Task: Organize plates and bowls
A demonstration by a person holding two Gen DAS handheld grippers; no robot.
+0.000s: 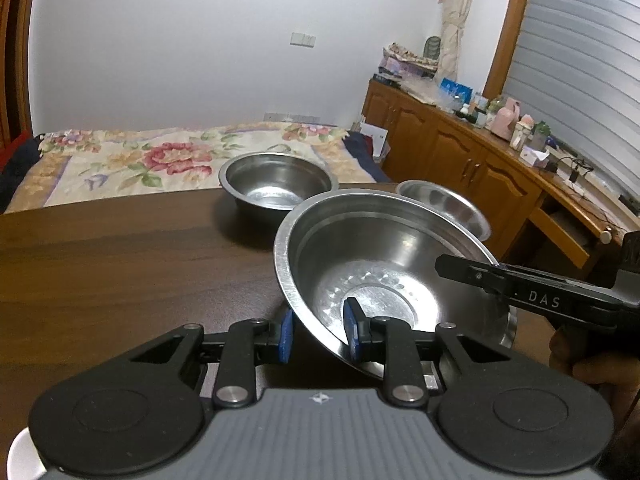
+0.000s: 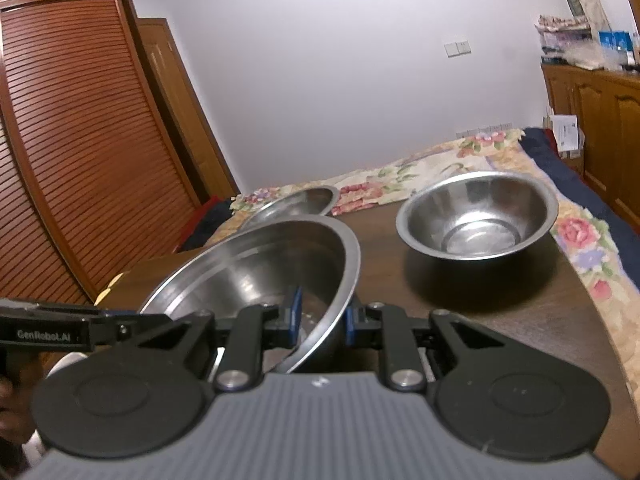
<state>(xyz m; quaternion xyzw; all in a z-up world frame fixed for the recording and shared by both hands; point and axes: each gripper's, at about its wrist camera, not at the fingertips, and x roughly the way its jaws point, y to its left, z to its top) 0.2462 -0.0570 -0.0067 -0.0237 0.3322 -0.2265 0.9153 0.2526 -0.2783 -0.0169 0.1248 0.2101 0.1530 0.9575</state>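
Note:
A large steel bowl (image 1: pixel 380 264) is held tilted above the dark wooden table (image 1: pixel 120 264). My left gripper (image 1: pixel 318 332) is shut on its near rim, one blue pad inside and one outside. My right gripper (image 2: pixel 322 318) is shut on the opposite rim of the same bowl (image 2: pixel 260 268); it shows at the right in the left wrist view (image 1: pixel 460 270). A second steel bowl (image 1: pixel 278 184) stands on the table behind; it may be the one at the left in the right wrist view (image 2: pixel 296 202). A third steel bowl (image 1: pixel 444 204) stands at the far right (image 2: pixel 476 214).
A bed with a floral cover (image 1: pixel 160 160) lies past the table's far edge. A wooden cabinet (image 1: pixel 460 152) with clutter on top runs along the right wall. A slatted wooden wardrobe (image 2: pixel 80 140) stands at the left.

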